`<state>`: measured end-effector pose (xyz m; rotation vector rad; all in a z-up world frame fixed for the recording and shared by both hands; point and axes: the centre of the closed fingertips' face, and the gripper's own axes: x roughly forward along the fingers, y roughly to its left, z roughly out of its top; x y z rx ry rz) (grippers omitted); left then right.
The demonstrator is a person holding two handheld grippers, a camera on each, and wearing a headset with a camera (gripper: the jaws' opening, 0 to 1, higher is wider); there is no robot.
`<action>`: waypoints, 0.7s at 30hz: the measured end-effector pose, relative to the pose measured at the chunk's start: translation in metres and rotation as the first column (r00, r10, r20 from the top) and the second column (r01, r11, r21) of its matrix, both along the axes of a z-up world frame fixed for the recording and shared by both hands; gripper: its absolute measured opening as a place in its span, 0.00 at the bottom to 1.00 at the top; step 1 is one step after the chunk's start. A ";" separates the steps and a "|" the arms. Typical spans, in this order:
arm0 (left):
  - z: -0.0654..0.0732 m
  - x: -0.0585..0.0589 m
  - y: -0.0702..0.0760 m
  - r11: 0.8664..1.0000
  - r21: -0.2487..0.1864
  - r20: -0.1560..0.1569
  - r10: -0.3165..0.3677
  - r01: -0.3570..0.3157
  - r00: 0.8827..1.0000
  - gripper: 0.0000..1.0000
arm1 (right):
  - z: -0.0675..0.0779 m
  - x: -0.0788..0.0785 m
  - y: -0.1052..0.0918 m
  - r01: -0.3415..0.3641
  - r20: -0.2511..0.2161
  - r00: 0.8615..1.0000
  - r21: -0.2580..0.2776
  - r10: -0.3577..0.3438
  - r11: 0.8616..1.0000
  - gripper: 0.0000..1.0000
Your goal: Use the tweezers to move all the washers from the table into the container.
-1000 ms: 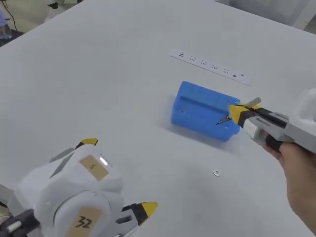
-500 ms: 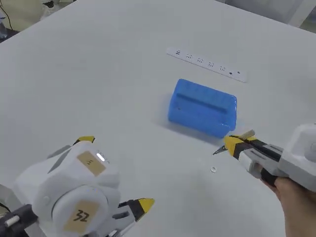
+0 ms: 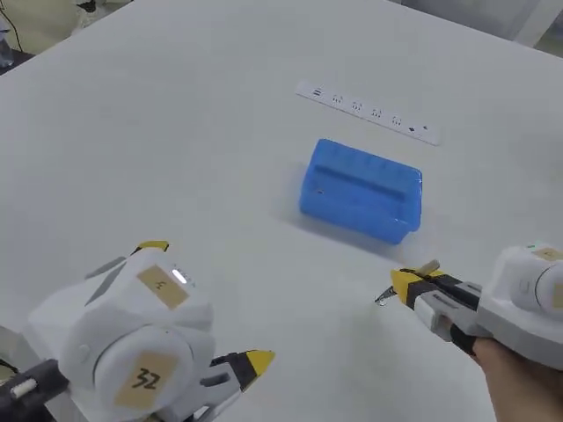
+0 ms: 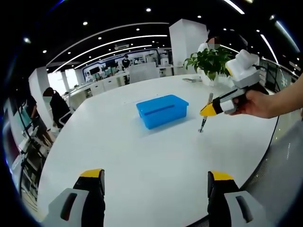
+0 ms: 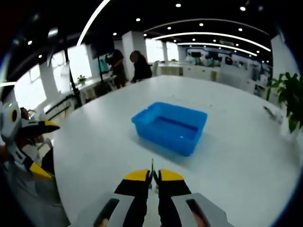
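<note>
The table (image 3: 176, 132) is a broad, plain white top in an open office. In the left gripper view, people (image 4: 57, 105) stand by desks at the far left, curved ceiling lights (image 4: 118, 35) run overhead, and a potted plant (image 4: 210, 60) sits at the far right edge of the top. A white power strip (image 3: 368, 112) lies flat on the far side.

At the near left, the left gripper (image 4: 155, 176) is held just above the table with its yellow-tipped jaws spread wide and nothing between them. A tan label (image 3: 145, 380) on its body reads "32"; a second label above it is too small to read.

The blue container (image 3: 361, 189) stands in the middle of the table, just nearer than the power strip.

To its near right, the right gripper (image 5: 152, 176) has its jaws pressed together on the tweezers (image 4: 204, 118), whose tips point down and meet the table.

A second ago that gripper held the tweezers over the container. It has since drawn back and down, to where the washer lay half a second ago. I cannot make out the washer at the tips now. The left gripper has barely shifted.
</note>
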<state>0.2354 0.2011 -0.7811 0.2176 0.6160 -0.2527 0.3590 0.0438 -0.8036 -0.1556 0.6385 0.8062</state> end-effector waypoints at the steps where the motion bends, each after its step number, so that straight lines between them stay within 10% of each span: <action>1: 0.000 0.000 0.000 1.000 0.001 0.000 0.000 0.000 1.000 0.92 | -0.001 0.000 0.000 0.000 0.000 1.000 0.000 0.000 1.000 0.03; 21: 0.000 -0.001 -0.001 1.000 0.004 0.002 -0.009 0.009 1.000 0.92 | -0.004 -0.003 0.006 -0.079 0.121 0.988 -0.103 0.091 0.992 0.02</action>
